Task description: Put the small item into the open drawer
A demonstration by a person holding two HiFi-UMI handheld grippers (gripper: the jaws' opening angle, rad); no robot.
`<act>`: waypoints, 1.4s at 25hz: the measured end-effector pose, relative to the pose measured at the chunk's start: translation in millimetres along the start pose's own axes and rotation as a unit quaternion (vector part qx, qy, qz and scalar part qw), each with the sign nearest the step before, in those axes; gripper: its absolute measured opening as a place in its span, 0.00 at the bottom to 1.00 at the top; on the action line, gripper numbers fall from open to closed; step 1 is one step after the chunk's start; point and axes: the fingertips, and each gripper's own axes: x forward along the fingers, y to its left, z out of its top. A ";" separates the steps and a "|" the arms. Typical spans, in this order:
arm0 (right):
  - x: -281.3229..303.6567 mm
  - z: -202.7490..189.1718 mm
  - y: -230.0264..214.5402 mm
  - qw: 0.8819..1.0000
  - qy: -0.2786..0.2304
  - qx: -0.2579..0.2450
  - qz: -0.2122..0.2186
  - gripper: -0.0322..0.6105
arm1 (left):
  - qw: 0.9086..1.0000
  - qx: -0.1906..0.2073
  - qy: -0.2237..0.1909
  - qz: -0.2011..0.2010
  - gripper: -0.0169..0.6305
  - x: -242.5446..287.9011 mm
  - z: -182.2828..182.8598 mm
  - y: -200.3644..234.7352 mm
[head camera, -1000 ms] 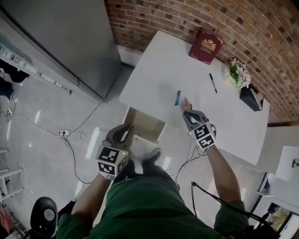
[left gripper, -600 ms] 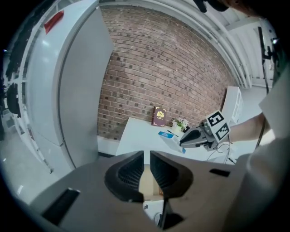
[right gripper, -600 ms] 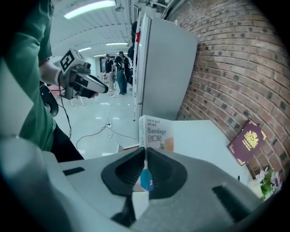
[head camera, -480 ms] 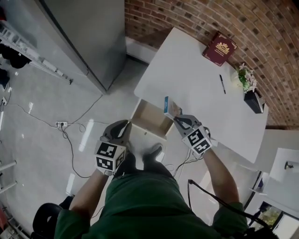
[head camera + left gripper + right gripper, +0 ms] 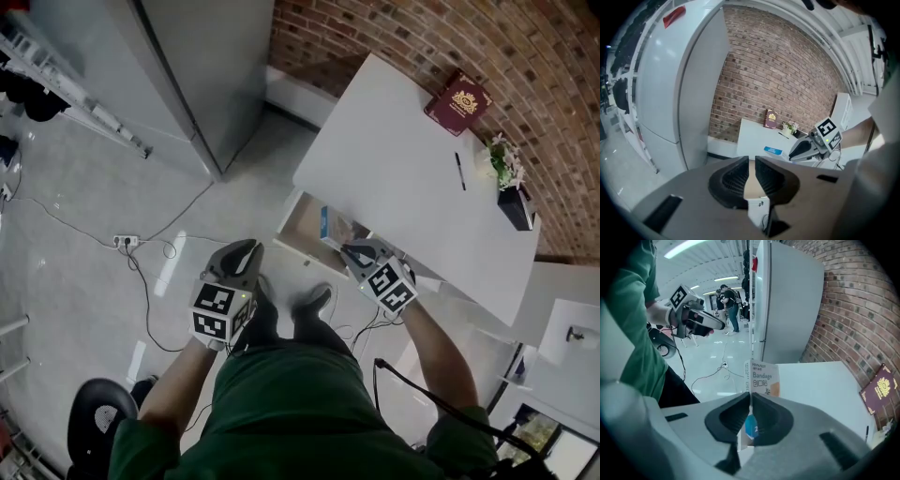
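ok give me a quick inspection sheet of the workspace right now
surface: white table, mostly bare
job's things: bandage box held by the open drawer, not yet inside
clutter: red book, pen, potted flowers at the table's far side
grippers: right gripper jaws shut on the bandage box; left gripper empty, jaws slightly apart
cables: power strip and loose cable on the floor
surroundings: brick wall, grey cabinet

The small white cardboard bandage box (image 5: 761,377) with blue and orange print is standing upright on edge, being pinched at its lower end by the right gripper (image 5: 349,251). It is hovering above the open, pale wood-lined drawer (image 5: 302,225), which is jutting from under the white table (image 5: 394,159).
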 end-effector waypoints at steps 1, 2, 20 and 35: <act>4.8 0.3 3.3 1.000 0.004 0.001 0.003 0.09 | 1.000 -0.001 0.001 0.000 0.08 -1.5 -1.5 3.4; 10.0 0.1 6.3 1.000 0.008 0.002 0.006 0.09 | 1.000 -0.003 0.002 0.000 0.08 -2.7 -3.5 6.6; 127.3 -79.9 13.9 0.994 0.088 0.018 0.055 0.09 | 0.997 -0.036 0.054 0.034 0.08 19.9 -54.9 0.3; 225.4 -128.9 1.9 0.986 0.144 0.006 0.084 0.09 | 0.989 -0.080 0.105 0.062 0.08 36.5 -103.8 -3.8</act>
